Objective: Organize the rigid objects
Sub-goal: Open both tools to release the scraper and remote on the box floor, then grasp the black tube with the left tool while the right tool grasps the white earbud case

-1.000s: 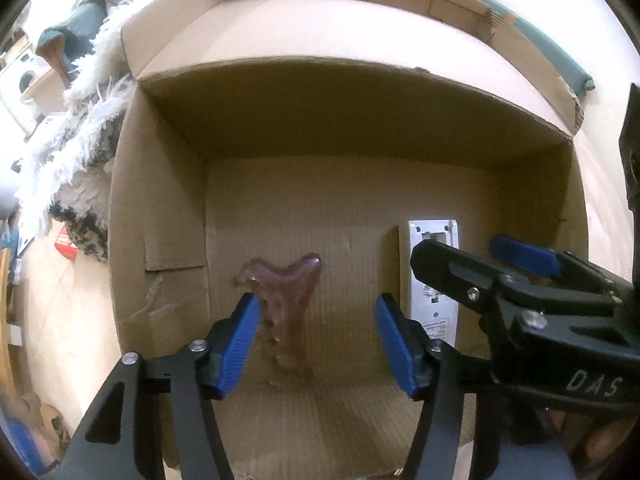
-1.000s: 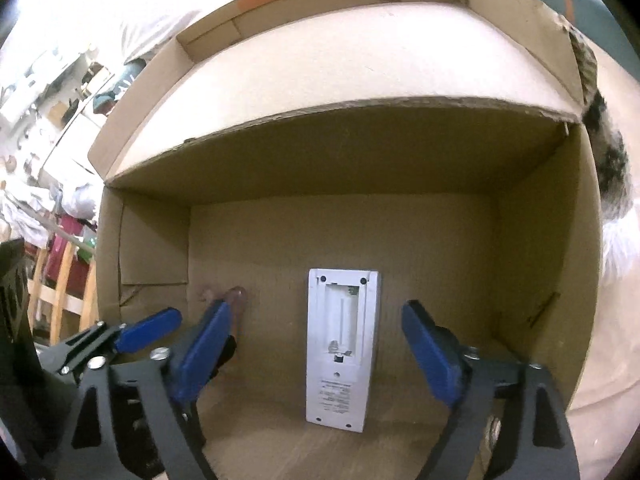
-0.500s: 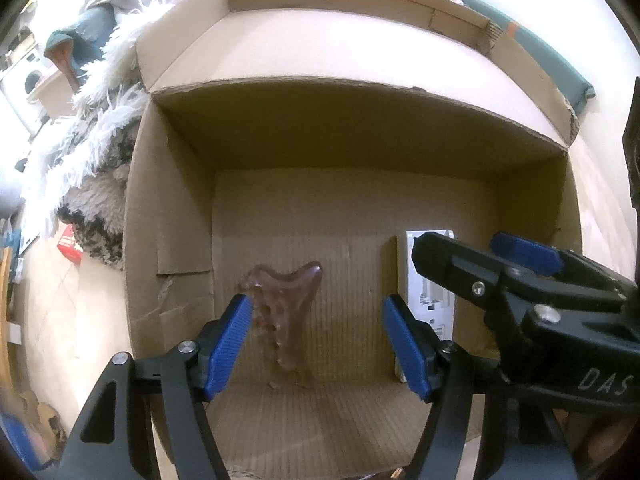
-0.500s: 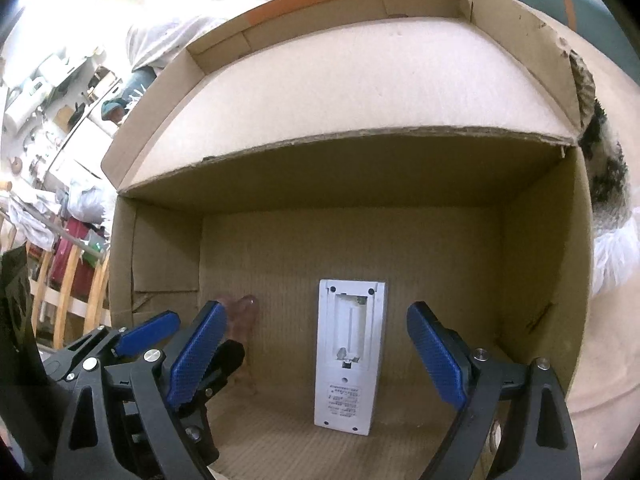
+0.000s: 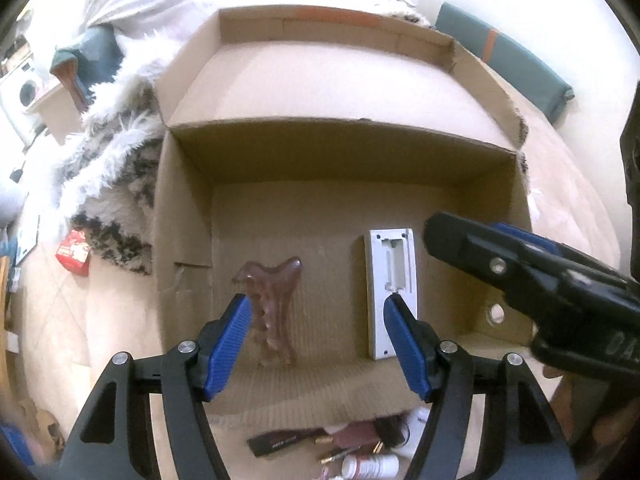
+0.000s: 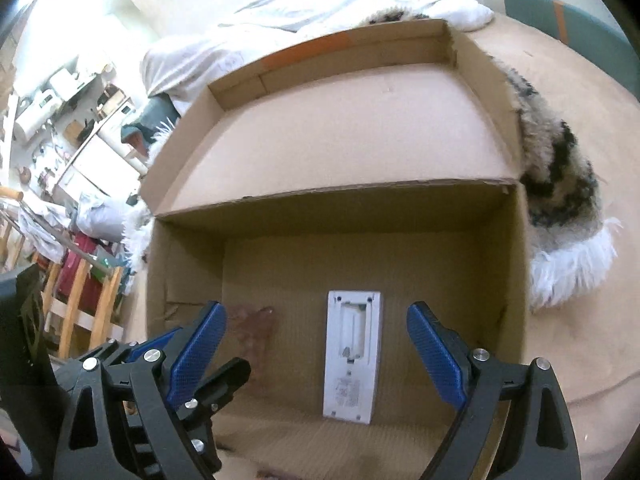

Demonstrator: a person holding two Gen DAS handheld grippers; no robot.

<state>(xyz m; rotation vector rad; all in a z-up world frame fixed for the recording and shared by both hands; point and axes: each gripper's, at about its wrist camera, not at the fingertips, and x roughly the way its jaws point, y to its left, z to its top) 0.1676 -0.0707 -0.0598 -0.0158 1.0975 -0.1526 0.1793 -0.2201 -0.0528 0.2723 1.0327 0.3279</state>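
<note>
Lying in one cardboard box [image 5: 184, 216], one brown comb [image 5: 276, 304], one white remote [image 6: 353, 354] (battery bay exposed), two grippers [image 5: 316, 344] [image 6: 316, 356] gaping, empty.

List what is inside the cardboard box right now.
Inside the cardboard box lie a white device, back side up, and a brown massage comb to its left. Gripper fingers hide part of the near floor.

A lived-in home: rumpled white bedding [image 6: 320, 12], a shaggy fur throw [image 6: 560, 200] and cluttered shelves [image 6: 60, 112].
</note>
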